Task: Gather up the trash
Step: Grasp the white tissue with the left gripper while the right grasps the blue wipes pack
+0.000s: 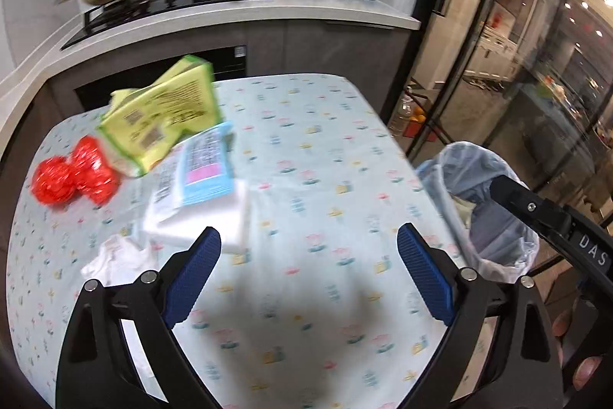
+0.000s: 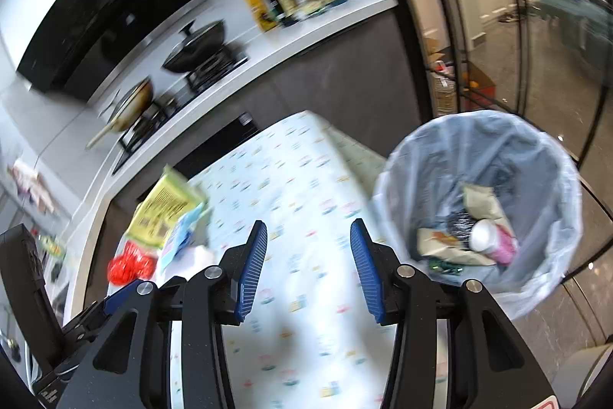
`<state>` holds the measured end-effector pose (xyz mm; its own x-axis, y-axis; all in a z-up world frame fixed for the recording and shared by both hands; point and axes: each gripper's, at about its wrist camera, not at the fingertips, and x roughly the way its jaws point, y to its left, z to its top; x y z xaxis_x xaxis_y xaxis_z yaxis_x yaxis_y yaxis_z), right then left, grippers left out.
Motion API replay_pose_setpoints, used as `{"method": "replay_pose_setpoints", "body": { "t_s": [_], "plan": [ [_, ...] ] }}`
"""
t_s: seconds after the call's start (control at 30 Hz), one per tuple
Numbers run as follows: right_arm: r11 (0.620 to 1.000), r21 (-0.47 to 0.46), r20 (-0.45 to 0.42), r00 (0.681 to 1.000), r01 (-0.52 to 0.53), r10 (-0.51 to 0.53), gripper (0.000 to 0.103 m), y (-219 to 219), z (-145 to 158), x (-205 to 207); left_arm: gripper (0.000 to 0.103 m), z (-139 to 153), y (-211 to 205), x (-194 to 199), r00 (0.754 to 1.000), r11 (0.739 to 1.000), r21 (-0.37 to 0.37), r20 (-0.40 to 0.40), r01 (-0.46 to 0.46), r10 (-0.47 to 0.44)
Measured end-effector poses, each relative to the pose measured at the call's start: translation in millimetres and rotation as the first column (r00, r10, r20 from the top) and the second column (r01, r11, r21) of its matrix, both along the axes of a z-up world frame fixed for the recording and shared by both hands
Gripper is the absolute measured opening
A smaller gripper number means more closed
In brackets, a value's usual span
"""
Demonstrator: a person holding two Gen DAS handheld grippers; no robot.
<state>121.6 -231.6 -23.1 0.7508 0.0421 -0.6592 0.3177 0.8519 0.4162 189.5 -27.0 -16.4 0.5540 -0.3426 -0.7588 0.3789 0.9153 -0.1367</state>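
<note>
Blue-padded left gripper (image 1: 308,271) and right gripper (image 2: 308,271) both agape, nothing between. Hovered over tablecloth (image 1: 306,156); wrappers (image 1: 164,117) far left, lined bin (image 2: 479,202) right.

We see a pale blue tablecloth (image 1: 306,179) printed with small pink, yellow and teal motifs. On it lie a yellow-green packet (image 1: 161,117) with dark print, a light blue and white packet (image 1: 207,167) with a pink patch, a shiny red wrapper (image 1: 72,175) and a white crumpled tissue (image 1: 118,255). Our grippers are black with ribbed blue pads (image 2: 251,275). The bin liner (image 2: 544,179) is translucent bluish white, holding a pink and white cup (image 2: 494,240) and beige paper (image 2: 482,202)
</note>
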Motion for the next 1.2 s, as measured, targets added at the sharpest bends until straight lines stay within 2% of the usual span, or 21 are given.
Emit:
{"method": "replay_pose_setpoints", "body": {
  "t_s": [0.37, 0.67, 1.1, 1.2],
  "plan": [
    [0.985, -0.003, -0.03, 0.985, -0.172, 0.172, 0.045, 94.5, -7.6, 47.7, 0.089, -28.0, 103.8, 16.6, 0.985, 0.986, 0.027, -0.043, -0.164, 0.165],
    [0.968, 0.004, -0.065, 0.966, -0.25, 0.25, 0.045, 145.3, -20.8, 90.0, 0.089, -47.8, 160.4, 32.7, 0.964, 0.967, 0.039, -0.078, -0.251, 0.253],
    [0.955, 0.05, -0.117, 0.948, -0.292, 0.296, 0.045, 175.3, -49.1, 147.8, 0.089, -95.0, 185.9, 47.6, 0.947, 0.967, 0.023, -0.198, -0.255, 0.254],
    [0.951, 0.059, -0.123, 0.943, -0.305, 0.31, 0.045, 180.8, -54.9, 154.8, 0.085, -96.1, 182.9, 44.9, 0.953, 0.97, 0.02, -0.183, -0.242, 0.242]
  ]
}}
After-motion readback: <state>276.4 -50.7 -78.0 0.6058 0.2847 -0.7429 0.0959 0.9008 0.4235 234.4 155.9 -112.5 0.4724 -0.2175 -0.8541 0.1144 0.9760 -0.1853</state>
